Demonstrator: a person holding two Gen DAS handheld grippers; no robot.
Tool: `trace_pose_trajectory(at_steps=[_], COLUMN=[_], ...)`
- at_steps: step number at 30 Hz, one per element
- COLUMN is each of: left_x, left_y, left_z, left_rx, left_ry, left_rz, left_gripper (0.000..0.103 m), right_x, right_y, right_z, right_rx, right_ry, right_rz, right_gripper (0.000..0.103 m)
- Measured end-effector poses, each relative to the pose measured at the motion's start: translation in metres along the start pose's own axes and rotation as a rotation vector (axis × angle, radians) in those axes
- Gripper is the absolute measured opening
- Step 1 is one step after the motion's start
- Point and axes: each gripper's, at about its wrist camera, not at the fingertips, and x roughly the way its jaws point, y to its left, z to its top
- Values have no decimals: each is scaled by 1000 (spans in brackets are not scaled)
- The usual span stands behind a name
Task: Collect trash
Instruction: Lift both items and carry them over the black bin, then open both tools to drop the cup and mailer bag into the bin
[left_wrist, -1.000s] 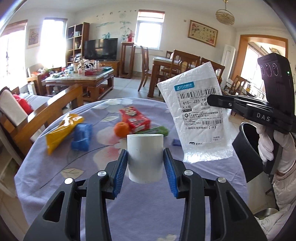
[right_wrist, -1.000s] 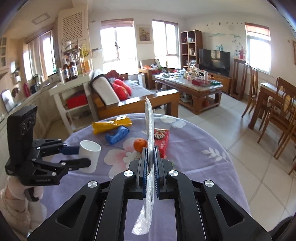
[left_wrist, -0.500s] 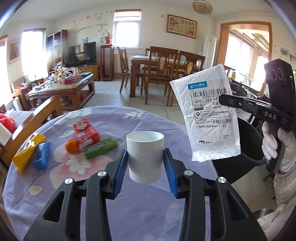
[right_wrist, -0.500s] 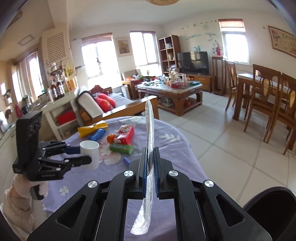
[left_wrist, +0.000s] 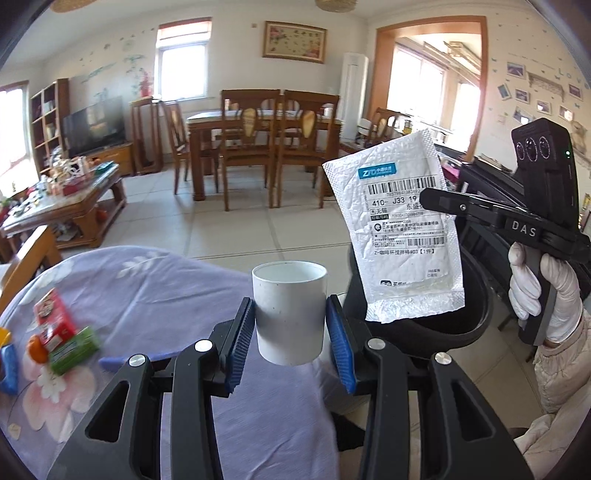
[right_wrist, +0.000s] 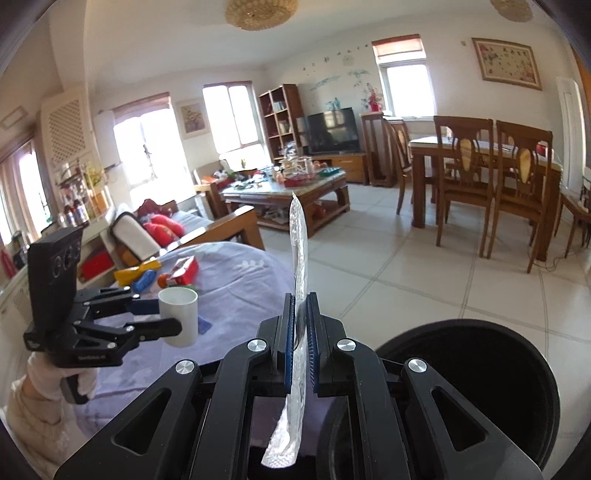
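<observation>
The left gripper (left_wrist: 291, 334) is clamping a white paper cup (left_wrist: 290, 310) between its blue ribbed pads, the cup standing upright in the air above the near right edge of the round table (left_wrist: 155, 284), which is wearing a lilac cloth with a flower print. The right gripper (right_wrist: 301, 345) is pinching a white bubble mailer (left_wrist: 397, 229) with its jaws pressed almost together on the thin sheet. A shipping label with barcodes is facing the left wrist camera, while the right wrist camera is seeing the mailer edge-on as a thin strip. The mailer is hanging over the open mouth of a black trash bin (right_wrist: 476, 384) that is standing on the tiled floor just beside the table's right edge; the mailer's lower edge is hanging above the rim. A white-gloved hand (left_wrist: 543, 291) is gripping the right tool's handle. Far to the left on the table, other litter is lying in a cluster: a red carton (left_wrist: 53, 321), a green packet (left_wrist: 74, 349), an orange (left_wrist: 37, 348), a blue wrapper (left_wrist: 9, 367) and a yellow bag (right_wrist: 136, 272).
</observation>
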Motion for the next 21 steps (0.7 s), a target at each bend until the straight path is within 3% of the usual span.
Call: trace_pose_trajectory(at_steps=[10, 16, 21], left_x=[53, 84, 106], left_y=[-70, -105, -125], left_z=[16, 13, 8], left_rx=[74, 97, 125], left_ry=[23, 67, 104], left_rz=[-177, -274, -299], left_gripper=[40, 40, 40], right_x=[-47, -46, -34], right_y=[-82, -115, -133], right_z=[-37, -68, -88], right_rx=[101, 150, 183], right_ry=[13, 79, 130], right_rz=[-119, -179, -203], right_gripper=[8, 8, 8])
